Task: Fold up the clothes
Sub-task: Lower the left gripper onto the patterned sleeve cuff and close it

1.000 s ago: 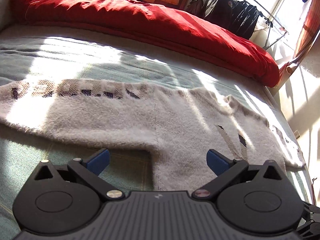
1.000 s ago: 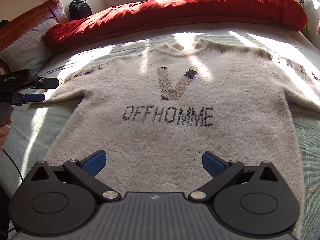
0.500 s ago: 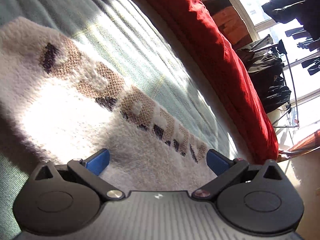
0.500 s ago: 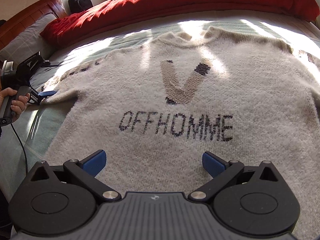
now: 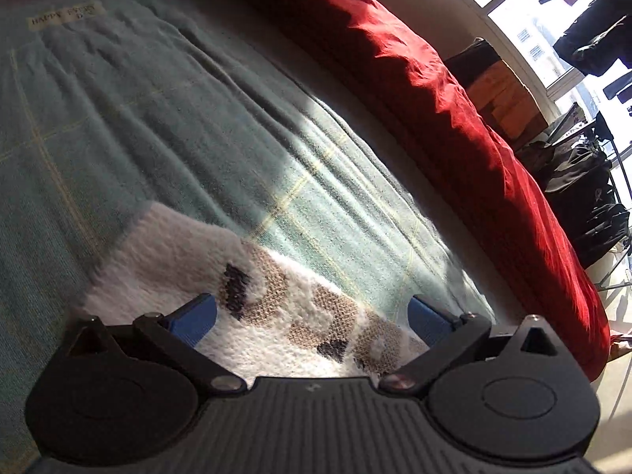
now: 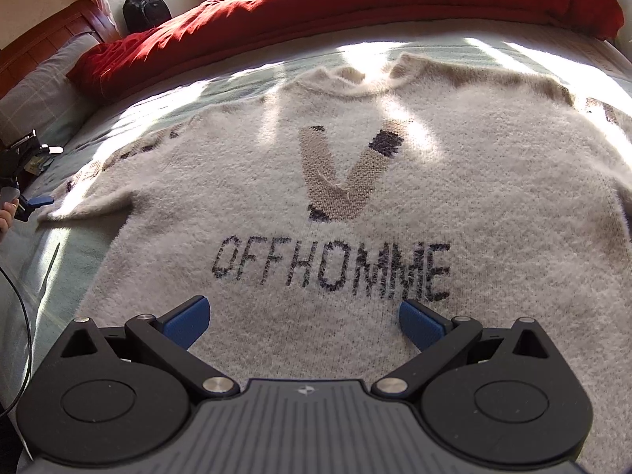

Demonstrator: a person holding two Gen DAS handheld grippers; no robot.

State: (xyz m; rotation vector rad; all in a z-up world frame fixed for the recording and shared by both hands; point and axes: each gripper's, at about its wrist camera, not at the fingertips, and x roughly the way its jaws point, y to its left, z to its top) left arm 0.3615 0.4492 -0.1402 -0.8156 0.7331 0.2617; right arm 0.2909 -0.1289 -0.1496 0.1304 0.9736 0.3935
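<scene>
A fluffy cream sweater (image 6: pixel 395 205) with a tan V and the word OFFHOMME lies flat, front up, on the green bedspread (image 5: pixel 158 118). In the left wrist view its sleeve (image 5: pixel 189 260), with tan and dark letters, runs under my left gripper (image 5: pixel 310 314); the jaws stand wide open on either side of the sleeve near the cuff. My right gripper (image 6: pixel 302 316) hovers open over the lower body of the sweater, just below the lettering. The right wrist view also catches the left gripper (image 6: pixel 47 175) at the sleeve's end, held by a hand (image 6: pixel 6 215).
A red duvet (image 6: pixel 355 8) is bunched along the far side of the bed. A grey pillow (image 6: pixel 35 94), wooden headboard (image 6: pixel 43 35) and black bag (image 6: pixel 144 6) are at the left. Dark clothes on a rack (image 5: pixel 584 181) stand beyond the bed. A cable (image 6: pixel 23 316) trails at left.
My left gripper swung from the sweater's body out along the sleeve and now sits low over the cuff end. The right gripper came closer to the sweater. Both stayed open.
</scene>
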